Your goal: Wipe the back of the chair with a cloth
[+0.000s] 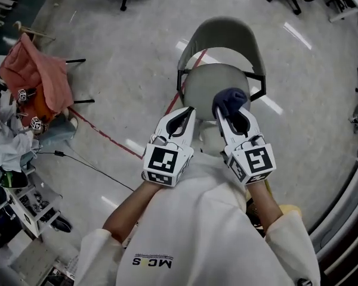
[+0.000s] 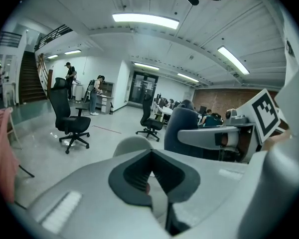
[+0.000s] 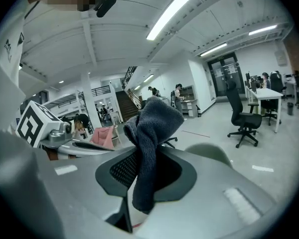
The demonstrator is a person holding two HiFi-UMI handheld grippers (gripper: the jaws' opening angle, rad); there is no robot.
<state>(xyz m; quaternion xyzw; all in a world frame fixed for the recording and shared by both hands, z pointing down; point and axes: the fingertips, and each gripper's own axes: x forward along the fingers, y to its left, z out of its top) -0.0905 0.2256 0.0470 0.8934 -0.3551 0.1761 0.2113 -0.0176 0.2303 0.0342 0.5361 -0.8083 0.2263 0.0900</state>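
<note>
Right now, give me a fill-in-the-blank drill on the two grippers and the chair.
The right gripper is shut on a dark ___.
The left gripper, jaws together, holds ___.
In the head view both grippers hang above a grey ___.
Missing words: cloth; nothing; chair.

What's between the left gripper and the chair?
Nothing. In the left gripper view, the left gripper has shut, empty jaws aimed at the chair, with only air between. The cloth is clamped in the right gripper.
</note>
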